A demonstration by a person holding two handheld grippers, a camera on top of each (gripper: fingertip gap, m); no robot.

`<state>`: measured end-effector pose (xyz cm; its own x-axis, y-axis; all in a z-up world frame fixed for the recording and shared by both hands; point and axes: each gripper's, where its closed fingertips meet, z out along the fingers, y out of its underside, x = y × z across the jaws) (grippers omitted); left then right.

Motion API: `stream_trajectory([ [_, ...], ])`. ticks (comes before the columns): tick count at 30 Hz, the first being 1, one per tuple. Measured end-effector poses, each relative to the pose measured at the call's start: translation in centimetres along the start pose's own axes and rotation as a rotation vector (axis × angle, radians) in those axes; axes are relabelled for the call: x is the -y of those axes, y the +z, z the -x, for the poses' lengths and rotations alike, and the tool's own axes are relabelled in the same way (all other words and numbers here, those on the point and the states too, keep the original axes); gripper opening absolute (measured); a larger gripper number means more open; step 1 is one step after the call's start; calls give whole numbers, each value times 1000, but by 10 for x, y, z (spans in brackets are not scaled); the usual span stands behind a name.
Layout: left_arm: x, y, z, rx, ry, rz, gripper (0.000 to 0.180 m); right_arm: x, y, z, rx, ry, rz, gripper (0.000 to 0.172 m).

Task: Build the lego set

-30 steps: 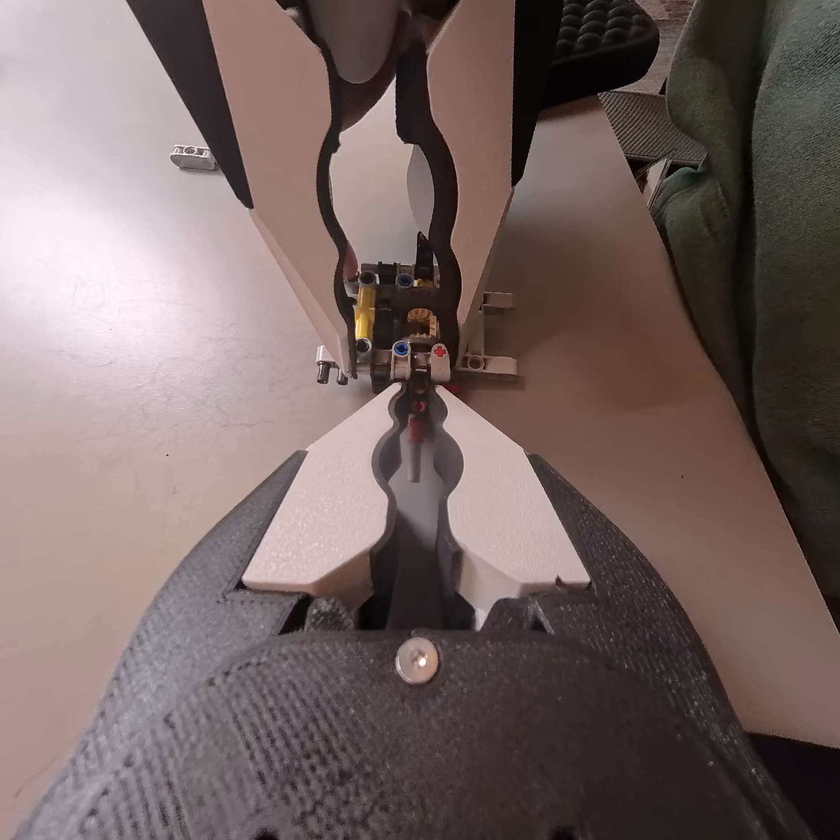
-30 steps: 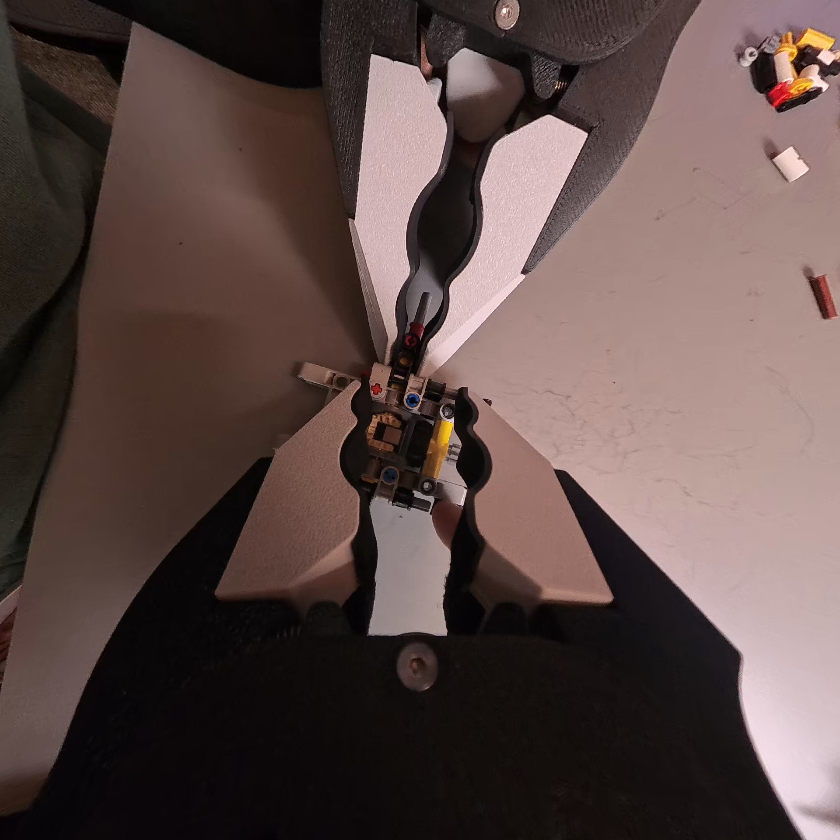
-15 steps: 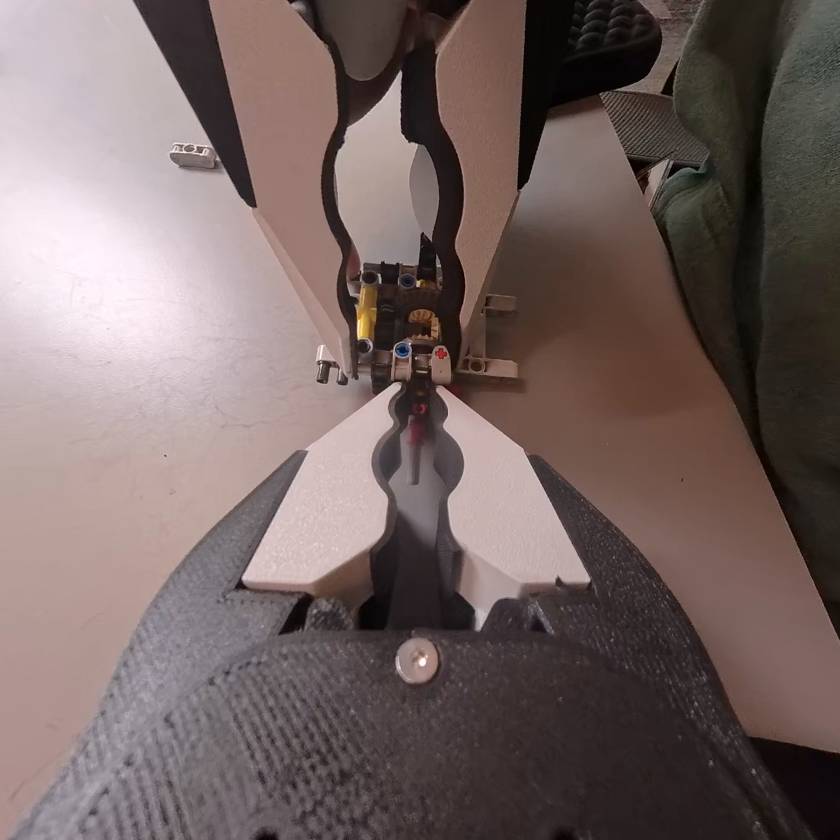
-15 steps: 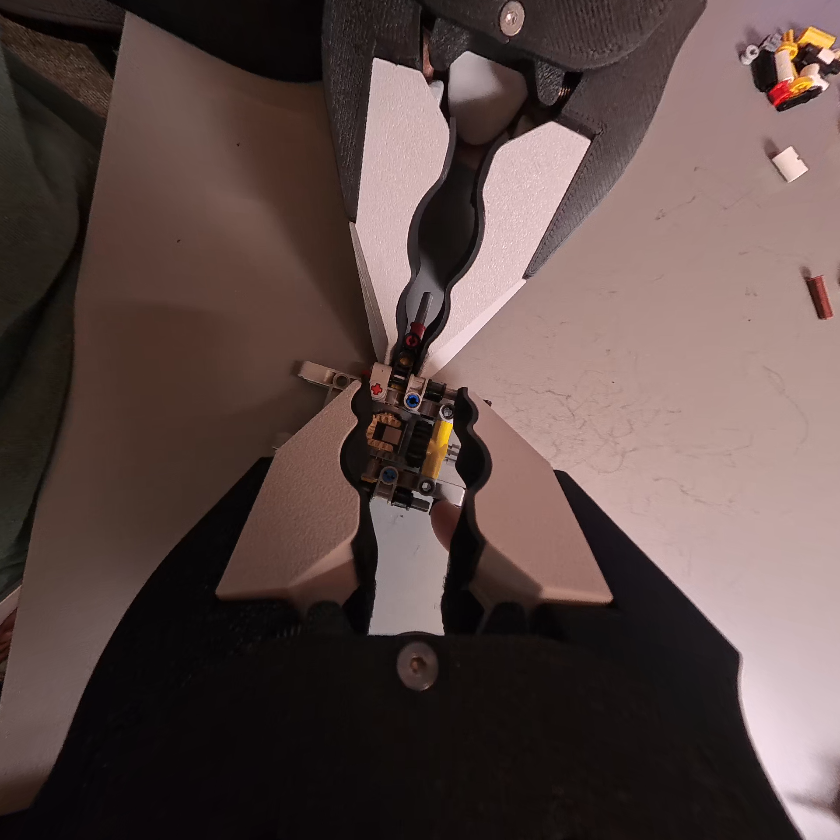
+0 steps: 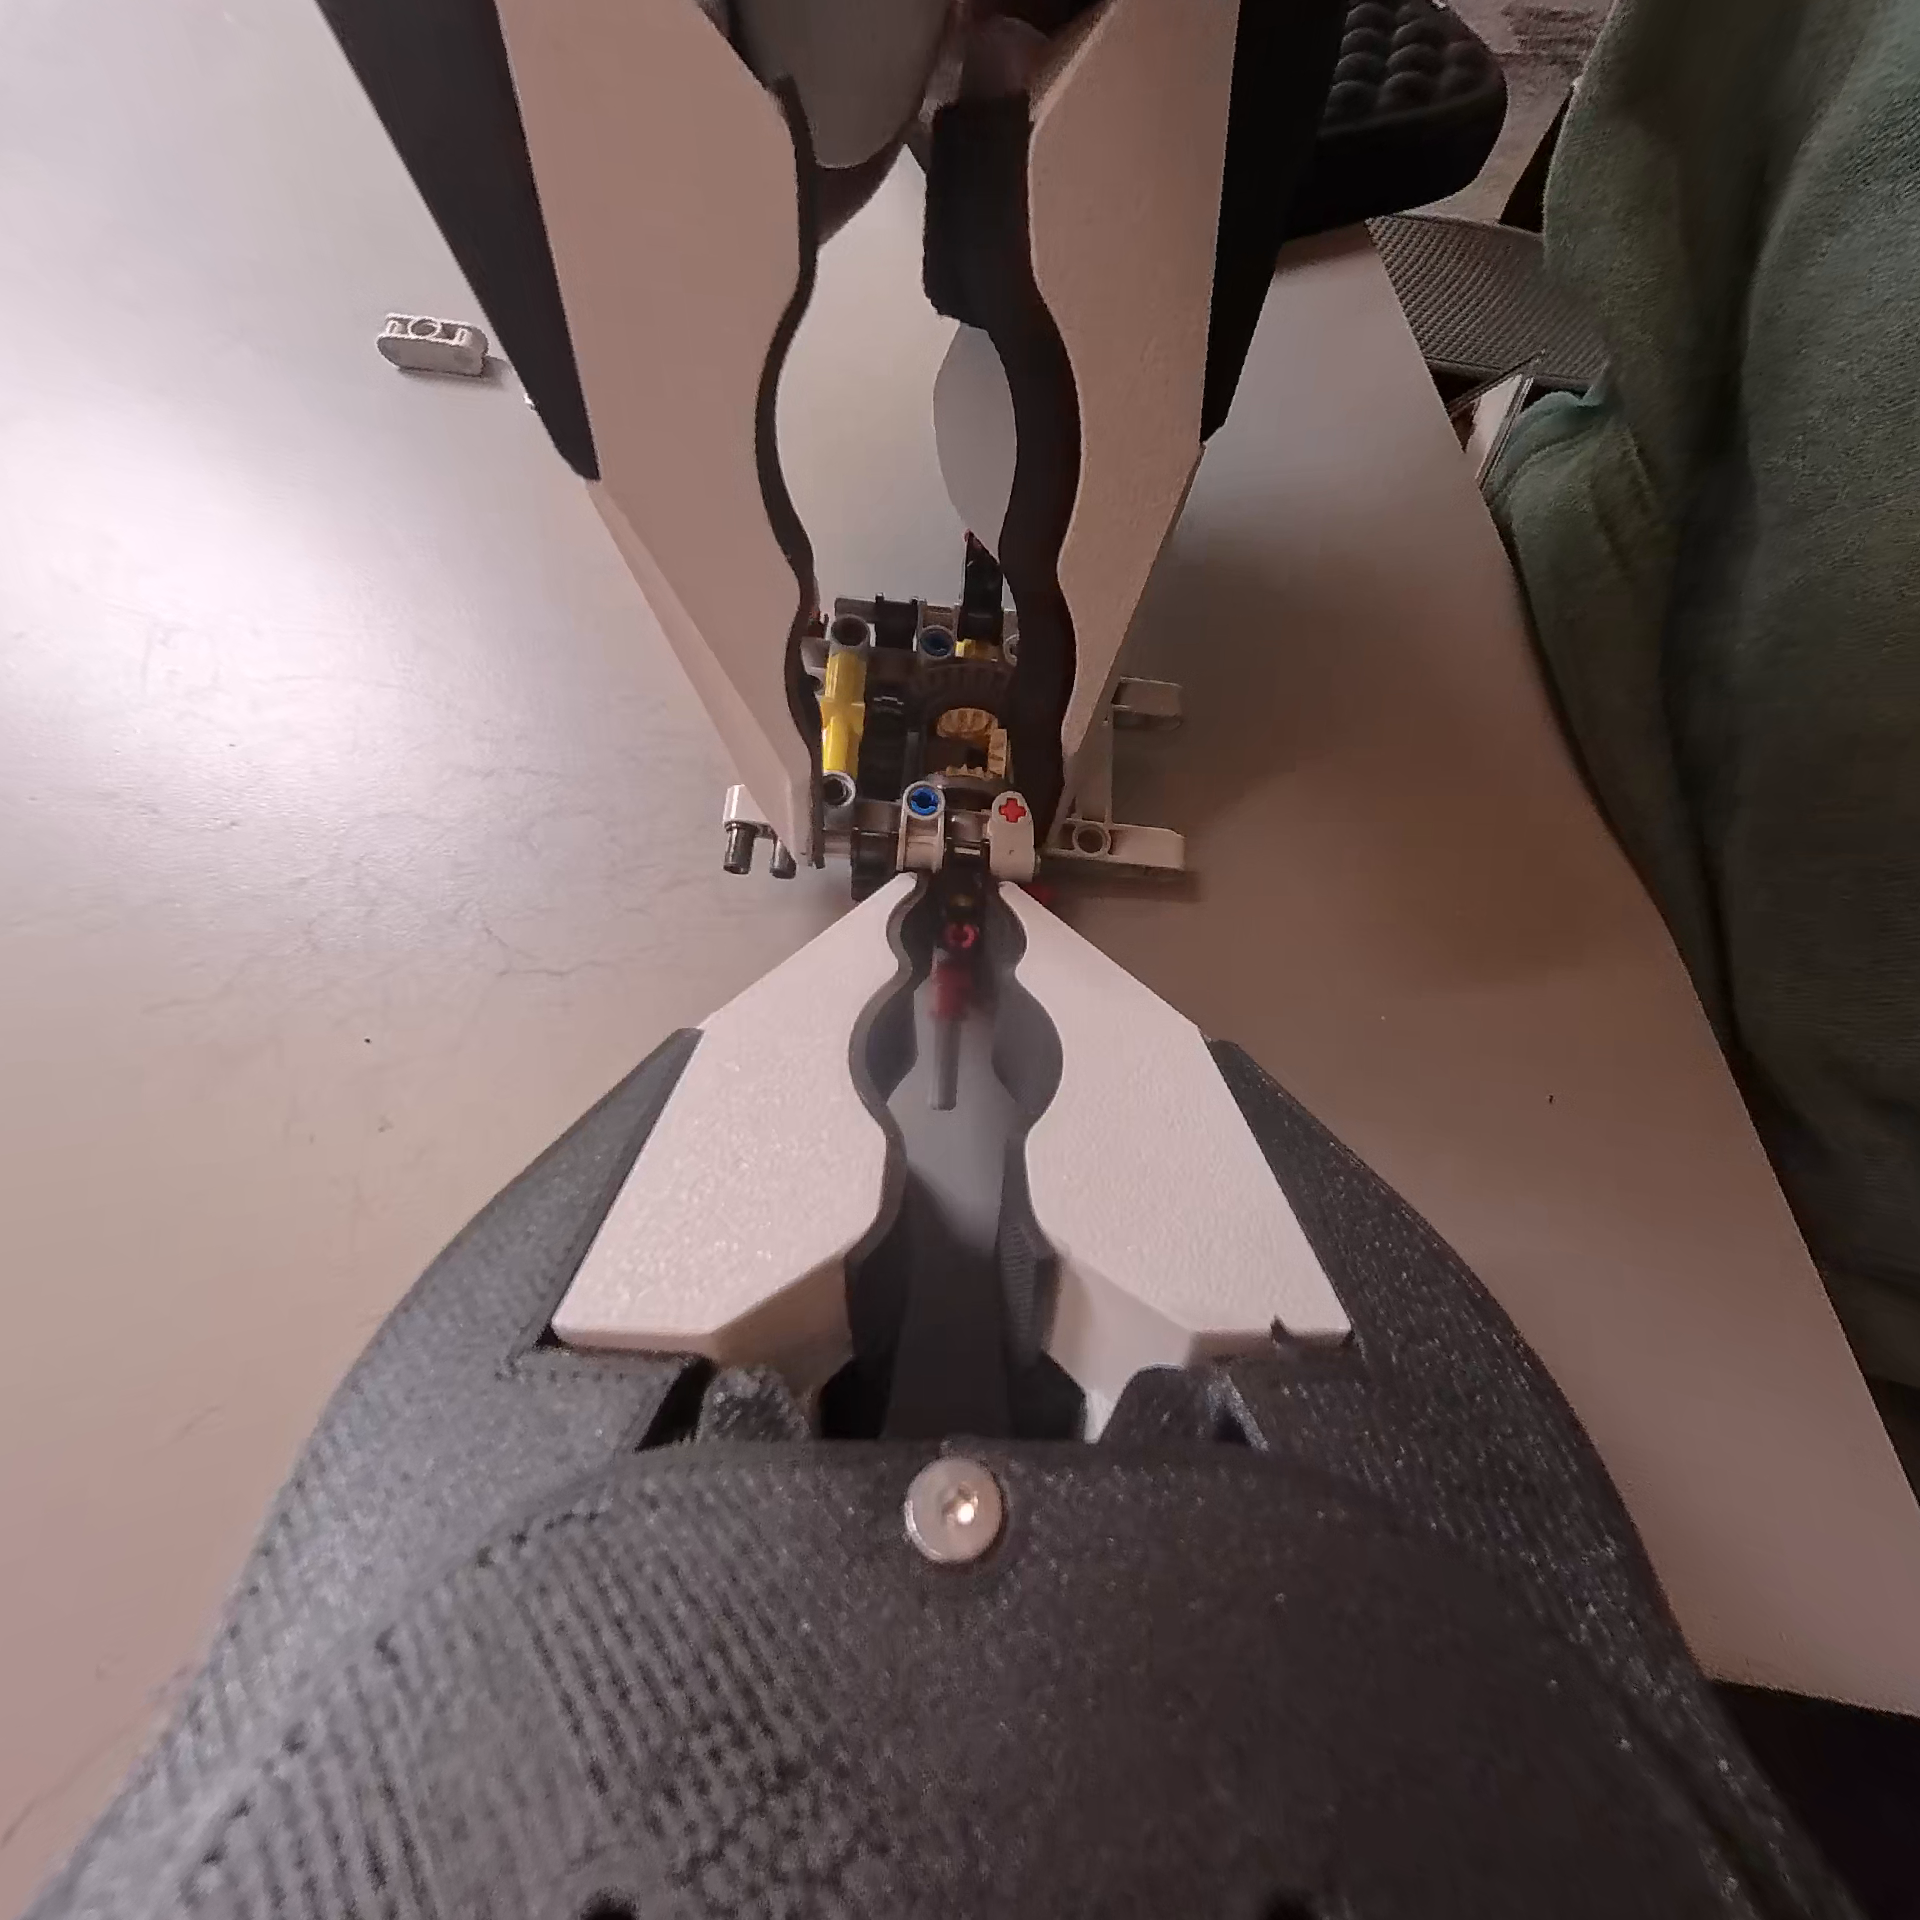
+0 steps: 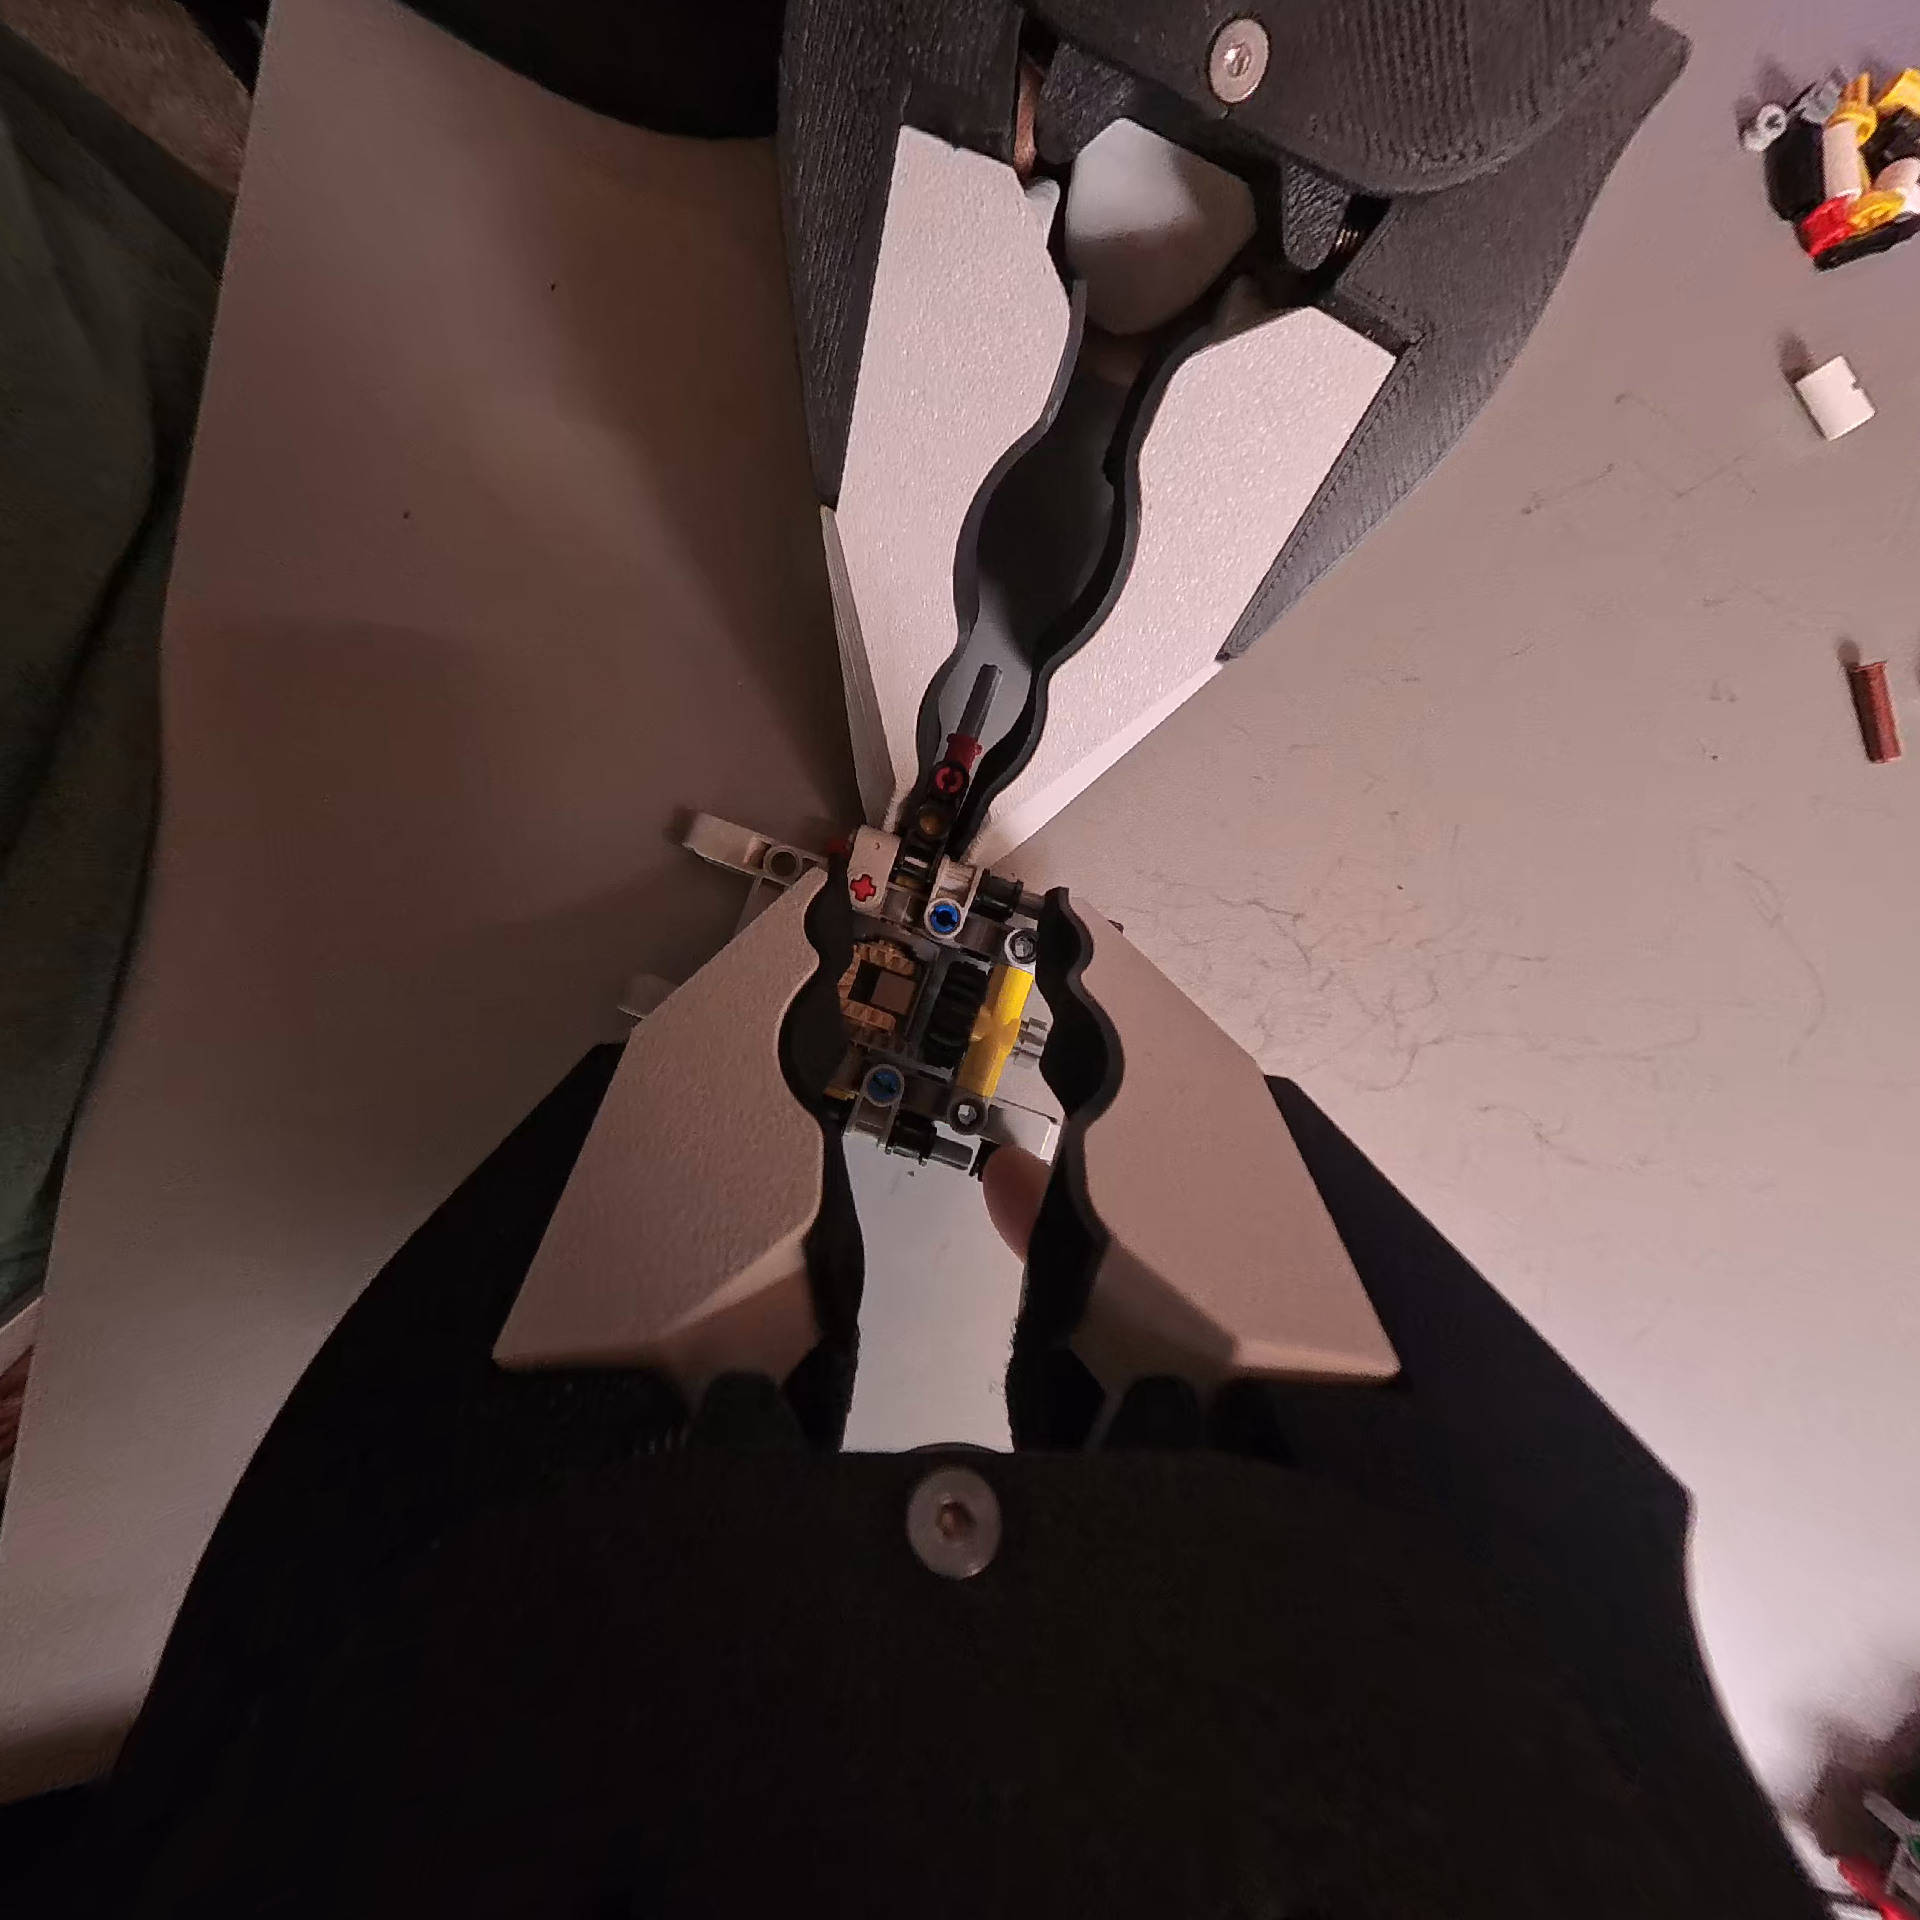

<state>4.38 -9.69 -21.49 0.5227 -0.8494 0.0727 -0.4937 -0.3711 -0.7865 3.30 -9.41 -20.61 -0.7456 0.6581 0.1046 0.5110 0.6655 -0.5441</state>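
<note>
My left gripper is clamped on the thin black axle that sticks out of the brick-built gear assembly; its pads close tight round the shaft near the red bush. My right gripper faces it from the other side, its dark pads pressed on both flanks of the assembly's grey frame, with the yellow piece and tan gears between them.

The assembly sits on the pale table, near the table edge that runs beside a person's green sleeve. Little room on that side.

The other side is open tabletop. A grey loose link lies well apart. Off to the far side I see a white small block, a brown small bar and a red-yellow parts cluster, all well clear of both grippers.
</note>
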Motion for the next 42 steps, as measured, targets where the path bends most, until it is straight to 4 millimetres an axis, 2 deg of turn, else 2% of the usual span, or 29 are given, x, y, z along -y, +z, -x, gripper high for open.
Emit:
stream_trajectory([
  [5, 0, 0, 0, -1, -3, 0, 6, 0, 0, 0, 17, 11, 26, 33],
  [8, 0, 0, 1, 9, -4, -2, 6, -1, 0, 0, 52, 108, 32, 34],
  [13, 1, 1, 3, 28, -30, -6, 6, -4, -1, -1, 78, 121, 186, 36],
  [20, 2, 1, 4, 44, -39, -6, 6, -5, -1, -2, 53, 112, 279, 35],
  [42, 2, 1, 3, 30, -42, -4, 7, -4, 0, -1, 20, 51, 286, 31],
])
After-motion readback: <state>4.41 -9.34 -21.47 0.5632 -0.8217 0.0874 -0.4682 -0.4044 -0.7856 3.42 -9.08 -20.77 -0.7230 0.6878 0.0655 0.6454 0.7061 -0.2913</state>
